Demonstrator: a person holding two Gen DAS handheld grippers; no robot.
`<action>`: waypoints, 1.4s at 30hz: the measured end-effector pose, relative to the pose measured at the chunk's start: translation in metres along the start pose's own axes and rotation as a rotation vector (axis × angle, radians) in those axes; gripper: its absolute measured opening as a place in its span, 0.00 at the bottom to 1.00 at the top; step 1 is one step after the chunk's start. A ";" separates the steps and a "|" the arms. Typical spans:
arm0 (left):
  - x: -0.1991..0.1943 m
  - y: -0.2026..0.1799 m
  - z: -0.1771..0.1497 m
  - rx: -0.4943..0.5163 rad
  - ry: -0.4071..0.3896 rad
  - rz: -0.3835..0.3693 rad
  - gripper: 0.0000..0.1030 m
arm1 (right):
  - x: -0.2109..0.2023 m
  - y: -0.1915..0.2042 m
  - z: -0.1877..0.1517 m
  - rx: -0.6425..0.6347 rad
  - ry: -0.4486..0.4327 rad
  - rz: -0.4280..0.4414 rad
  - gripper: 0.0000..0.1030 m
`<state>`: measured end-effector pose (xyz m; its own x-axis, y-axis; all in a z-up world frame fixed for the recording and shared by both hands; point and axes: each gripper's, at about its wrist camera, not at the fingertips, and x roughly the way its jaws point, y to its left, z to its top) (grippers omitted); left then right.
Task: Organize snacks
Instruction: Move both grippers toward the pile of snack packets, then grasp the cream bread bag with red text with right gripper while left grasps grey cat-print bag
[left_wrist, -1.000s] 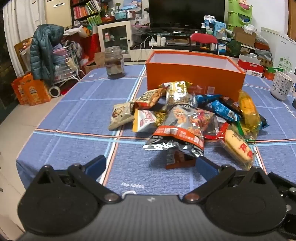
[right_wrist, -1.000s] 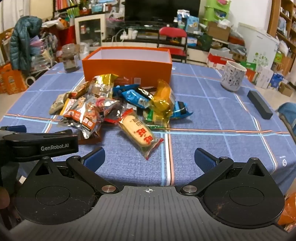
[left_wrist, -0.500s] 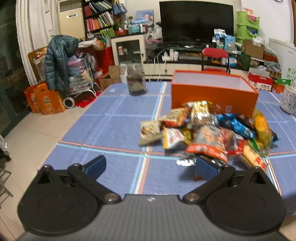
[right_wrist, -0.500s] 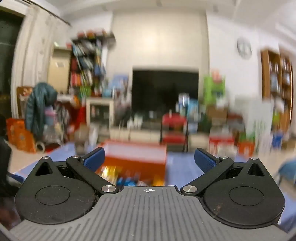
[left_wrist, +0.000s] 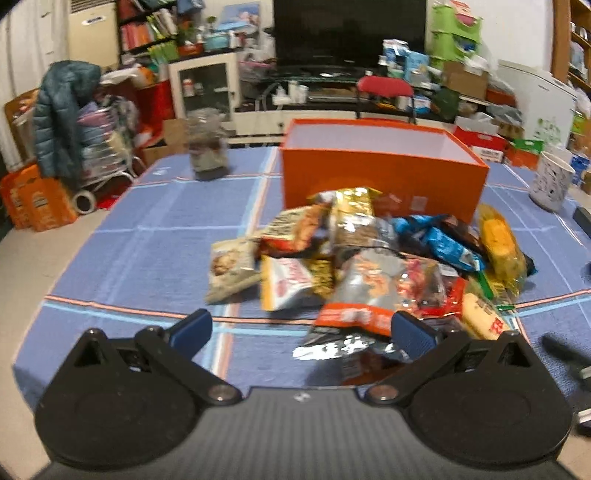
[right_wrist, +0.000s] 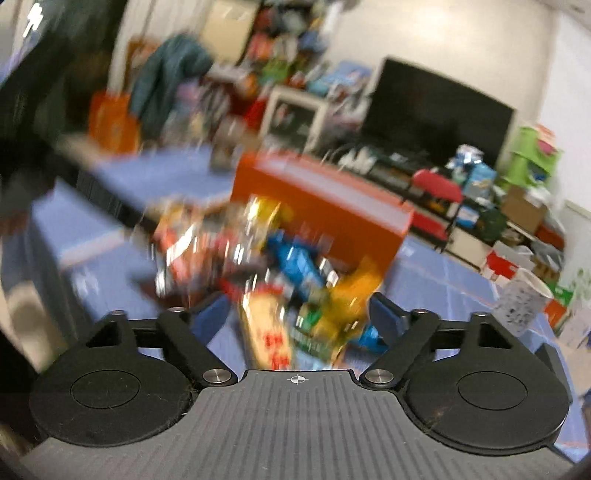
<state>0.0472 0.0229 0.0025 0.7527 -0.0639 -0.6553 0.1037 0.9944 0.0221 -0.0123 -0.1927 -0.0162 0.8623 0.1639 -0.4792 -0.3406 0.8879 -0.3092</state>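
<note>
A pile of snack packets (left_wrist: 369, 258) lies on the blue checked tablecloth (left_wrist: 147, 236) in front of an open orange box (left_wrist: 380, 173). My left gripper (left_wrist: 301, 330) is open and empty, near the front of the pile, above a silver and red packet (left_wrist: 373, 291). My right gripper (right_wrist: 301, 314) is open and empty, tilted, close over the right side of the pile (right_wrist: 280, 273). A long cream packet with red writing (right_wrist: 267, 332) lies between its jaws. The right wrist view is blurred; the orange box (right_wrist: 325, 210) shows behind the pile.
A glass jar (left_wrist: 207, 147) stands at the back left of the table. A white patterned cup (left_wrist: 551, 181) stands at the right, also in the right wrist view (right_wrist: 519, 295). A dark bar (left_wrist: 583, 216) lies by the right edge. Furniture and clutter fill the room behind.
Both grippers swung up and away, then came back to the pile. The right camera now points down at the snacks again, tilted and blurred. Both grippers stay open.
</note>
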 end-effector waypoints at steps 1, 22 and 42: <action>0.004 -0.001 0.000 -0.001 0.002 -0.013 0.99 | 0.009 0.004 -0.002 -0.019 0.024 0.013 0.56; 0.029 0.004 0.016 -0.072 0.041 -0.111 0.99 | 0.079 0.001 -0.012 0.008 0.121 0.199 0.51; 0.051 -0.030 0.010 -0.023 0.087 -0.075 0.99 | 0.102 -0.004 -0.008 0.183 0.265 0.177 0.36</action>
<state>0.0894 -0.0111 -0.0241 0.6842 -0.1319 -0.7173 0.1421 0.9888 -0.0462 0.0741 -0.1826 -0.0710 0.6610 0.2263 -0.7154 -0.3824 0.9219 -0.0617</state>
